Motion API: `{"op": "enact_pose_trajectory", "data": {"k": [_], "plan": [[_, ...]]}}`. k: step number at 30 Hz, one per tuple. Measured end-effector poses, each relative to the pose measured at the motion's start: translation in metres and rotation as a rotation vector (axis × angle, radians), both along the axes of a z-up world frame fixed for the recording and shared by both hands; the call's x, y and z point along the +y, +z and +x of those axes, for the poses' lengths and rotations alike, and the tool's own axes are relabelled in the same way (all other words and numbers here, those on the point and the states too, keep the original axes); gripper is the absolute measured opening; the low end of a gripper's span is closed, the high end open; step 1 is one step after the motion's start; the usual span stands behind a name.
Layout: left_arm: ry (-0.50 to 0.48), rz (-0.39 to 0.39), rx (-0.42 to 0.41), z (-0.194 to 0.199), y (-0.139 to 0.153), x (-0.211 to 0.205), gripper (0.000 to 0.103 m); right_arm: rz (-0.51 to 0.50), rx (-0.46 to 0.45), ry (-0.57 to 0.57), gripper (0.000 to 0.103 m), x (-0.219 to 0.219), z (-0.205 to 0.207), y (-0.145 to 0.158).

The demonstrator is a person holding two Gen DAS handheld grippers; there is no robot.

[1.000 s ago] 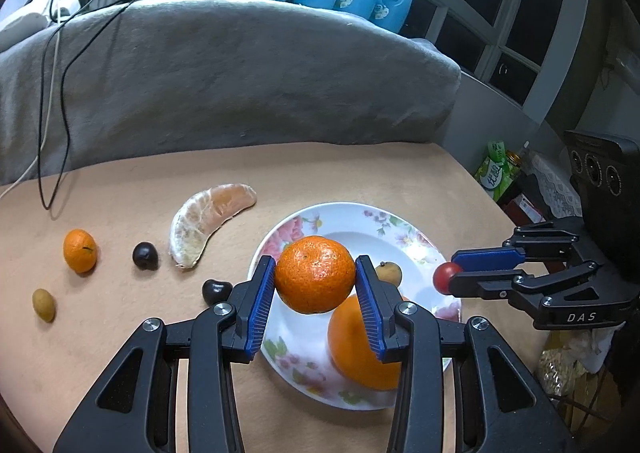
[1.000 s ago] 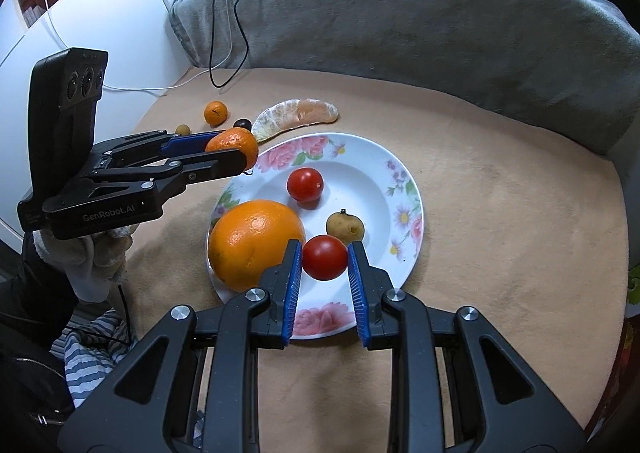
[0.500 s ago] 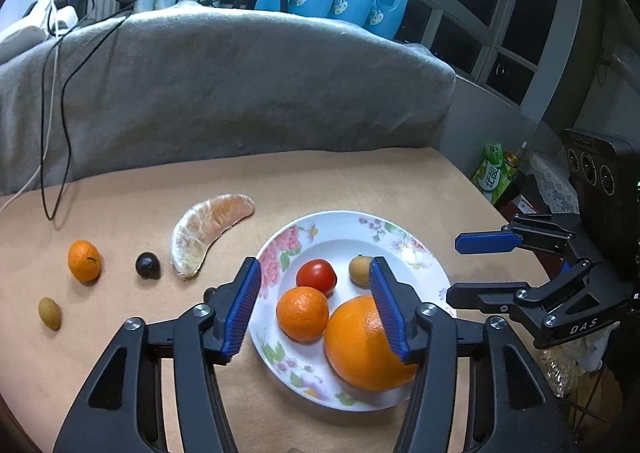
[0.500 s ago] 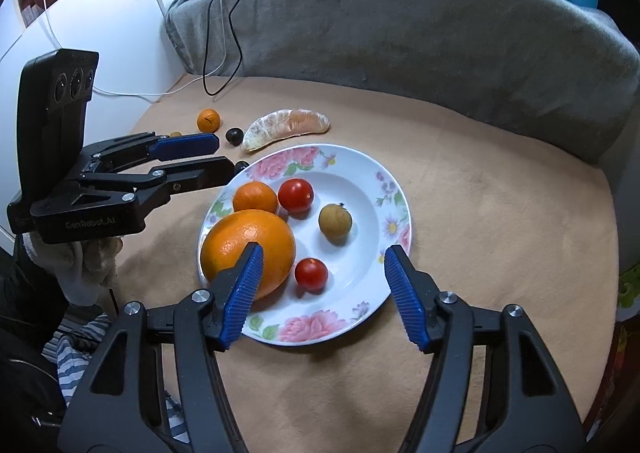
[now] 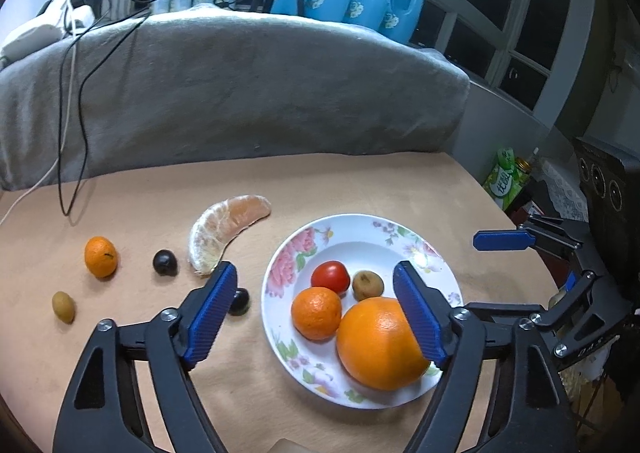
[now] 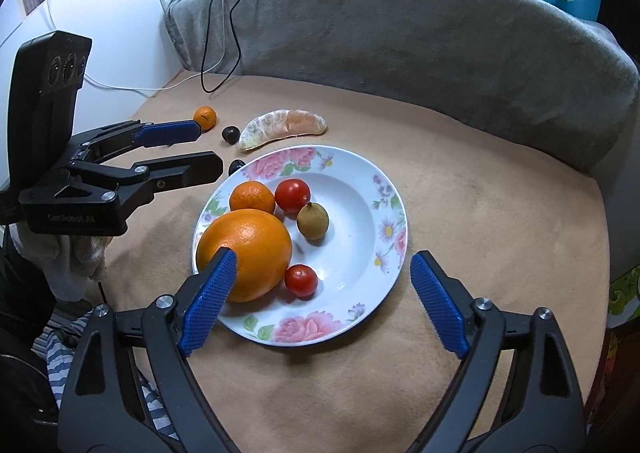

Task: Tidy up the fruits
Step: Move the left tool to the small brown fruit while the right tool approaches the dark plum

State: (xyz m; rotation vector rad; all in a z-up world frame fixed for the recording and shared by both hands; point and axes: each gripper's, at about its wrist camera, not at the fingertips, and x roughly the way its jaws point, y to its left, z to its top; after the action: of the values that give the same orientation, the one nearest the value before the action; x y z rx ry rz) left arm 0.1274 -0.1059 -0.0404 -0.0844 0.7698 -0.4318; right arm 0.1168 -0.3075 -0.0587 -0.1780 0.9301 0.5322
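Both tongs, left tongs (image 5: 316, 311) and right tongs (image 6: 326, 303), are hovering wide and empty over the plate (image 6: 394, 221), leaving fruit like the pomelo segment (image 5: 226, 229) waiting on the tabletop (image 5: 360, 181).

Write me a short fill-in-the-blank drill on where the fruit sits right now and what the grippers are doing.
1. The floral plate holds ___ cherry tomatoes.
2. The biggest fruit on the plate is the large ___.
3. The peeled citrus segment lies on the ___, off the plate.
4. Both the left gripper and right gripper are ___.

Missing words: two; orange; table; open
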Motion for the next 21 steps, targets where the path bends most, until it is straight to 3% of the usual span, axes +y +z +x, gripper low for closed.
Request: {"op": "enact_pose_trajectory", "data": {"k": [21], "plan": [[0.106, 0.021, -0.016, 0.002, 0.002, 0.06, 0.081, 0.007, -0.002, 0.035, 0.091, 0.036, 0.027, 0.019]]}}
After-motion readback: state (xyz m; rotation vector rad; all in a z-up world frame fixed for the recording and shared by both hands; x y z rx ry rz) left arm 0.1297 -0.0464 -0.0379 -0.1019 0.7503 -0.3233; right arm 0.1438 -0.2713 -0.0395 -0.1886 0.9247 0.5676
